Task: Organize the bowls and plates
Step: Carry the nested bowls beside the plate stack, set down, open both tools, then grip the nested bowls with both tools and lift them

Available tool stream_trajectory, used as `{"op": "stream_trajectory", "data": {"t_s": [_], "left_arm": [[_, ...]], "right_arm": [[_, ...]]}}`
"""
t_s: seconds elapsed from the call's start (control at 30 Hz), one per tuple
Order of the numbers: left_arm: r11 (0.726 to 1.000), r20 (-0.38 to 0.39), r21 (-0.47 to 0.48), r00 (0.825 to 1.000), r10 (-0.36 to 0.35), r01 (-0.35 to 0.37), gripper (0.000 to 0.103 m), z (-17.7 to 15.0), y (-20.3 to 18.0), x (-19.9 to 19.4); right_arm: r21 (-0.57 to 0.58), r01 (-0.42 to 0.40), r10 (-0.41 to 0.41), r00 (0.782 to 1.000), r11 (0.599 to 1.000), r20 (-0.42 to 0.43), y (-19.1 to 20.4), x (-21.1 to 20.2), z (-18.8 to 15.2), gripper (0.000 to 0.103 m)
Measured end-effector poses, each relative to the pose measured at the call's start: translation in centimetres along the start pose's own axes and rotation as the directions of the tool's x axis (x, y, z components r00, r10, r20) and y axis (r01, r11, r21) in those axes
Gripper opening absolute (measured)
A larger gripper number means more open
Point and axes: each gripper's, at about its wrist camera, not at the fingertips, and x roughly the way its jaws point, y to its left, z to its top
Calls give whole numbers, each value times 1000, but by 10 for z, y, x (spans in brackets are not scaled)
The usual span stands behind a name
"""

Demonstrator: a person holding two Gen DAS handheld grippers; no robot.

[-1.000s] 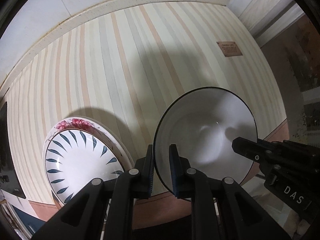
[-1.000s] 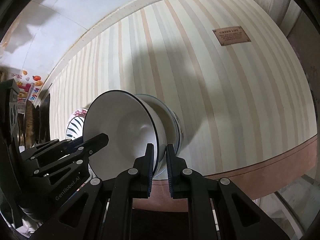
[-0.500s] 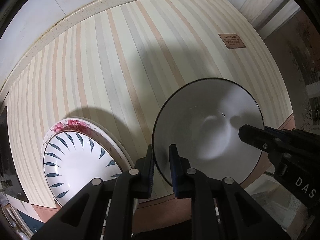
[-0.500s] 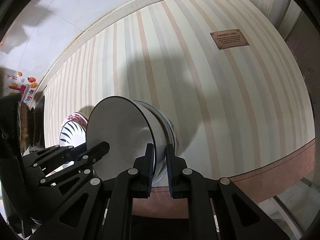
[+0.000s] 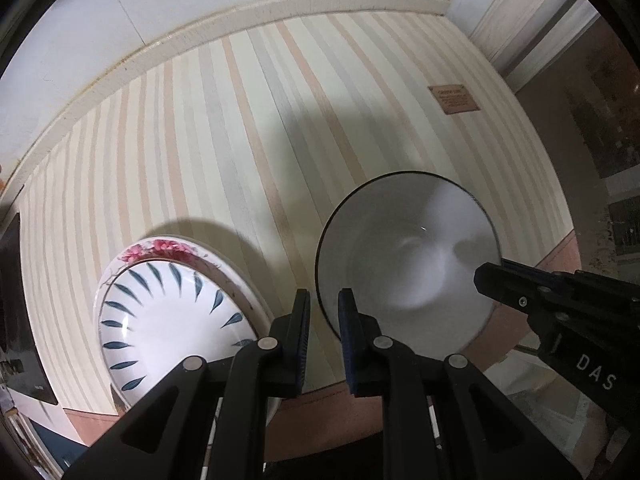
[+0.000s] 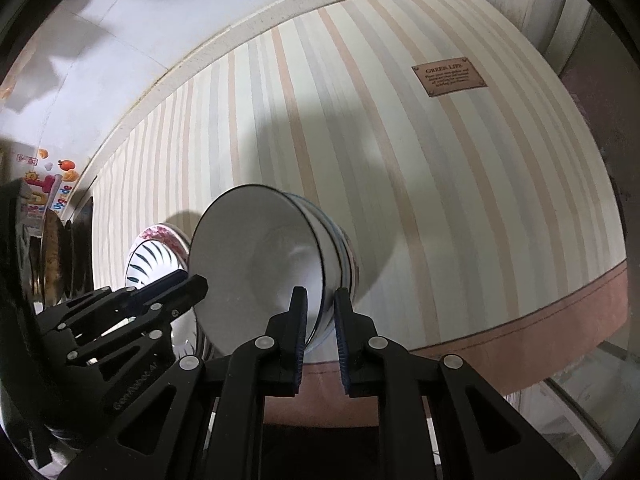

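Both tongs grip one white bowl: left tongs (image 5: 323, 336) pinch its near-left rim, right tongs (image 6: 320, 330) its near-right rim, jaws narrow. The bowl (image 6: 260, 268), glossy, dark-rimmed, sits topmost in a bowl stack on the striped counter (image 6: 400, 160). Leaf-patterned plate (image 5: 168, 320) on a floral plate lies left.

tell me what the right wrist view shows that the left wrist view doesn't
Only the right wrist view shows further bowls nested under the white dark-rimmed bowl, and colourful stickers at far left. Only the left wrist view shows the whole leaf-patterned white plate resting on a pink-flowered plate. Both show the striped tablecloth, its brown label, and the left gripper and right gripper each clamped on the white bowl's rim.
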Motion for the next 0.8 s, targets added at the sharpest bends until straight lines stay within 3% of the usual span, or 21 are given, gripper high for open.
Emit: {"op": "stream_trajectory", "data": {"t_s": [0.27,0.5,0.53,0.6,0.63,0.67,0.8], "left_arm": [[1000,108,26,994,-5,2,13,-29,-1,-60],[999,196,48,980,-22,13,27,-59,0,-104],[999,205,45,978,-31,22,33,-63,2,-109],[998,218,54,975,-42,31,54,-68,4,-117],[998,223,50,974,-47,36,70,-70,4,-121],[998,235,47,970,-57,47,77,-72,5,-125],[997,265,51,962,-68,57,79,-78,7,-138]], "right_arm": [[-49,50,-44,992,998,117,21,-60,-37,19],[-71,99,-81,971,993,223,38,-113,-76,65],[-71,106,-87,967,992,238,41,-121,-83,68],[-71,115,-93,960,991,263,43,-133,-93,74],[-65,128,-105,954,990,281,44,-141,-99,76],[-63,146,-121,948,987,294,45,-146,-103,80],[-52,175,-148,933,983,329,46,-163,-117,84]]}}
